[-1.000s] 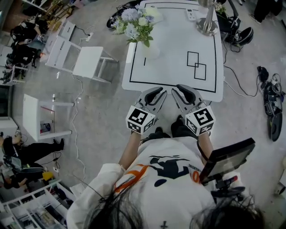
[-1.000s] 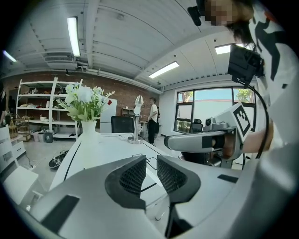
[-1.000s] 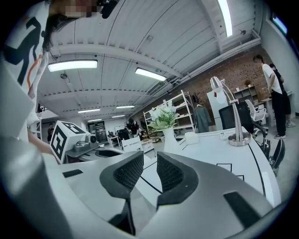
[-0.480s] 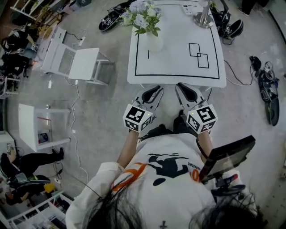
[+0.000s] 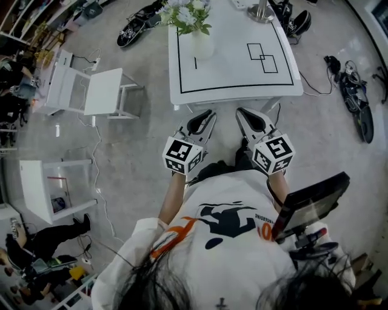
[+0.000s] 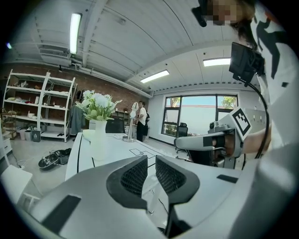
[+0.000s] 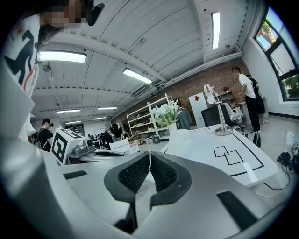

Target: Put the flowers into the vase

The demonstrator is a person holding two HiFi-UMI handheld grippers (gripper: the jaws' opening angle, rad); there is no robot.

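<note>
Seen from above, a person in a white shirt [image 5: 230, 242] faces a white table [image 5: 236, 79], holding a gripper in each hand. Both grippers point toward the table's near edge and stop just short of it. The left gripper [image 5: 202, 118] has its jaws slightly apart with nothing between them. The right gripper [image 5: 247, 116] has its jaws pressed together, empty. The flowers [image 5: 187, 13] stand in a white vase [image 5: 202, 43] on the table's far left side, well apart from both grippers. A white chair [image 5: 100, 91] stands left of the table.

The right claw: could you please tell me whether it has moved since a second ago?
Yes. The right claw has drawn back toward the person: its tip lay over the near edge of the table and now sits clear of it.
</note>
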